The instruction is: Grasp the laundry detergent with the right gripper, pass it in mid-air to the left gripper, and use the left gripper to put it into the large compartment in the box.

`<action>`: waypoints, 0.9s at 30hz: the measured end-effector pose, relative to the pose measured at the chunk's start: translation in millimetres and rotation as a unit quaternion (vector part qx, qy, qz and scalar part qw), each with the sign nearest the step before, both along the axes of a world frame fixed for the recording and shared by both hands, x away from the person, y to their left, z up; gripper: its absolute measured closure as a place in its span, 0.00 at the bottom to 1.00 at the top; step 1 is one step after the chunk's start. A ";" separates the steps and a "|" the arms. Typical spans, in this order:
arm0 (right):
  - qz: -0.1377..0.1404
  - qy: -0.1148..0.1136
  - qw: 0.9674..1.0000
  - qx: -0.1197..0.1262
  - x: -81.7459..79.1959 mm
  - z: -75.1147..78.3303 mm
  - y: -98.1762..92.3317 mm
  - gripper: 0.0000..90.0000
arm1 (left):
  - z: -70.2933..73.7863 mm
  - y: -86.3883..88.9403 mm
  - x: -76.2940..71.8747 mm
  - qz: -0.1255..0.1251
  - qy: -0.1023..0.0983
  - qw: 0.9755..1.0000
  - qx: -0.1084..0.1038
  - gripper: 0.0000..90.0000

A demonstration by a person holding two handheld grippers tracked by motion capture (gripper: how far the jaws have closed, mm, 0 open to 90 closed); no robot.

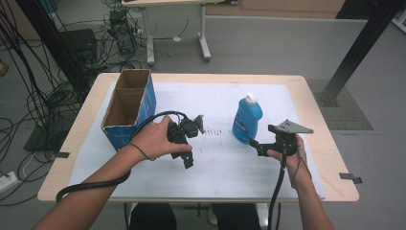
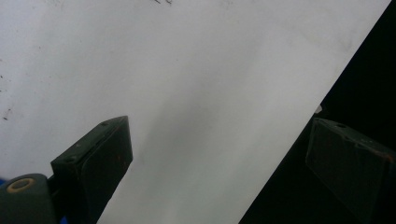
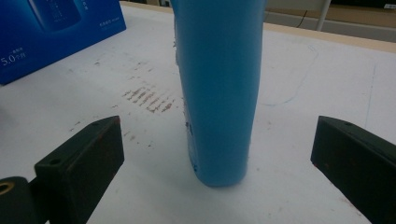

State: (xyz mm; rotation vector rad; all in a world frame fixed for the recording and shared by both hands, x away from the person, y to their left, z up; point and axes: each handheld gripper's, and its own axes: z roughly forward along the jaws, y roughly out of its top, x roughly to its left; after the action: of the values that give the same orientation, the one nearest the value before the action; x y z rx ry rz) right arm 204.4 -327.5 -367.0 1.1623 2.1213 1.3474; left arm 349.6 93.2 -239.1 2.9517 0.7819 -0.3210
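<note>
Approach phase, pre-grasp. Blue bottle (image 1: 247, 119) with white cap stands upright on the white-covered surface (image 1: 220, 167), right of centre, well apart from the open cardboard box (image 1: 129, 108) at the left.

Right gripper (image 1: 253, 143) held low, just beside the bottle's base on the near side, pointing at it. In the right gripper view the bottle (image 3: 219, 88) stands centred between the two jaws, which are wide apart; neither pad touches it, and bare surface shows on both sides of the bottle. Nothing held.

Left gripper (image 1: 187, 160) held in the left hand (image 1: 155, 139) near mid-surface, between box and bottle, pointing down and toward the person. The left gripper view looks down at blank white covering and the dark drop past the edge; jaws apart, nothing between them. It appears idle.

Judgement: the step in hand is lining up the right gripper for a side grasp on the bottle's lower body. Alignment looks good.

Next move calls for: a short push forward until the bottle sits well between the pads, then closing evenly. A grip this low on a tall bottle could tip it if one pad lands first; a slightly higher hold would steady it. The box is a likely destination, though that is a guess.
</note>
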 end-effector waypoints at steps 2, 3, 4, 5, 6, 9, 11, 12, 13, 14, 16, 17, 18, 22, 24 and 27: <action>0.000 -0.001 1.000 -0.001 0.1 -1.1 1.2 0.03 | -0.6 0.1 -0.1 0.000 0.000 1.000 0.000 0.08; 0.001 -0.003 1.000 0.000 0.7 -3.1 2.1 0.03 | -0.7 0.1 -0.3 0.000 0.000 1.000 0.001 0.08; 0.002 -0.003 1.000 0.001 1.1 -4.3 2.6 0.03 | -0.9 0.4 -0.6 0.001 0.000 1.000 0.000 0.08; 0.002 -0.005 1.000 0.000 1.4 -5.9 3.9 0.03 | -0.9 0.9 -1.2 0.003 0.000 1.000 0.000 0.08; 0.003 -0.005 1.000 0.000 2.1 -7.4 4.8 0.03 | -0.9 1.4 -1.1 0.003 -0.001 1.000 -0.001 0.08; 0.003 -0.006 1.000 0.001 3.8 -12.1 7.3 0.04 | -0.9 2.3 -1.0 0.002 -0.001 1.000 0.000 0.08; 0.002 -0.008 1.000 0.001 4.9 -15.1 9.1 0.04 | -1.0 3.1 -1.4 0.003 -0.002 1.000 0.000 0.08; 0.003 -0.010 1.000 0.002 5.3 -16.8 9.7 0.04 | -1.1 3.6 -1.1 0.004 -0.001 1.000 0.000 0.08; 0.004 -0.013 1.000 0.003 5.9 -18.5 10.0 0.05 | -1.2 4.1 -1.3 0.005 -0.001 1.000 0.000 0.08; 0.004 -0.014 1.000 0.003 6.7 -19.9 11.0 0.05 | -1.3 4.7 -1.5 0.005 -0.001 1.000 0.001 0.08; 0.006 -0.017 1.000 0.002 8.8 -22.6 13.1 0.05 | -1.5 5.7 -1.3 0.005 -0.001 1.000 0.001 0.08; 0.005 -0.019 1.000 0.002 9.7 -24.1 14.7 0.05 | -1.7 6.2 -1.4 0.007 -0.001 1.000 0.002 0.08; 0.004 -0.022 1.000 0.002 11.1 -26.4 16.5 0.05 | -2.1 7.1 -1.5 0.009 0.000 1.000 0.001 0.08; 0.001 -0.024 1.000 0.001 14.7 -32.0 23.0 0.05 | -2.4 8.5 -2.1 0.011 -0.001 1.000 0.004 0.08; -0.002 -0.026 1.000 0.000 15.6 -34.7 25.7 0.05 | -2.2 9.5 -2.0 0.010 -0.002 1.000 0.005 0.08; -0.009 -0.031 0.999 0.002 16.4 -39.0 28.2 0.05 | -2.0 11.5 -2.2 0.014 -0.002 1.000 0.004 0.08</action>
State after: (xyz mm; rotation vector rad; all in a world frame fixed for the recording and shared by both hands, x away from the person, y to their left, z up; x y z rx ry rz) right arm 220.9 -299.2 -406.0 1.1234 2.0603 1.3614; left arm 347.5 104.7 -241.1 2.9459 0.8240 -0.3097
